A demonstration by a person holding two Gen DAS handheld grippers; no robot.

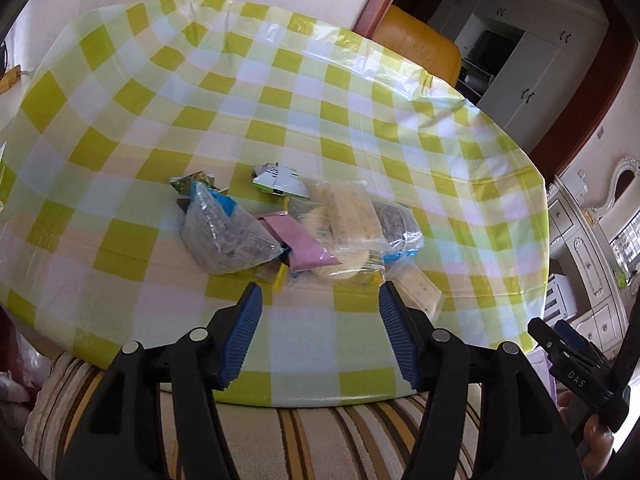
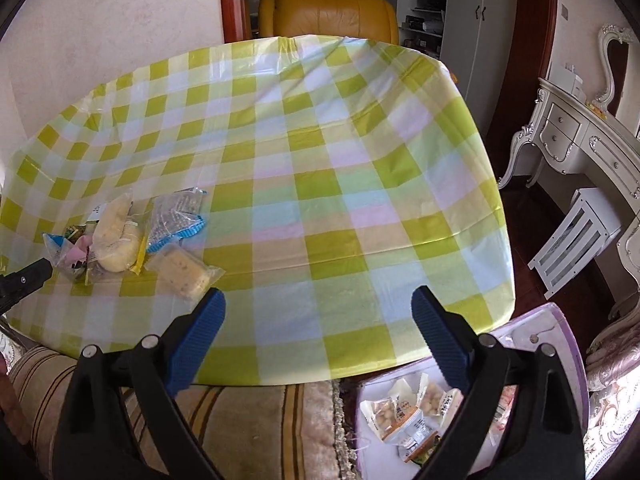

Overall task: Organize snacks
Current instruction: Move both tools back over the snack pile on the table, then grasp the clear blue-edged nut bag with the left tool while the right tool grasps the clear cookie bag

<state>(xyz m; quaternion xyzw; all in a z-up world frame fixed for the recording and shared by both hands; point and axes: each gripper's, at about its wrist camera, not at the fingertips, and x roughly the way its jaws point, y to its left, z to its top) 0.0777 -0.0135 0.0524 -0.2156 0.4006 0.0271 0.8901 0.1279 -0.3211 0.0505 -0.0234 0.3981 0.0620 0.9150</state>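
Note:
A pile of snack packets lies on the green checked tablecloth (image 1: 280, 112). It holds a clear bag of dark pieces (image 1: 228, 236), a pink packet (image 1: 306, 250), a pale pastry bag (image 1: 348, 216) and a white-green packet (image 1: 280, 180). My left gripper (image 1: 320, 292) hangs open just in front of the pile, with nothing between its blue pads. My right gripper (image 2: 318, 296) stands wide open over bare cloth, to the right of a pale cake packet (image 2: 184, 272) and the pastry bag (image 2: 116, 240). A lavender box (image 2: 560, 320) below the table's right corner holds several small packets (image 2: 404, 412).
A striped cushion (image 2: 248, 432) runs along the table's near edge. A yellow leather chair (image 2: 332, 12) stands behind the far edge. A white dresser (image 2: 580, 140) and a small white stool (image 2: 576, 236) stand to the right, on dark floor.

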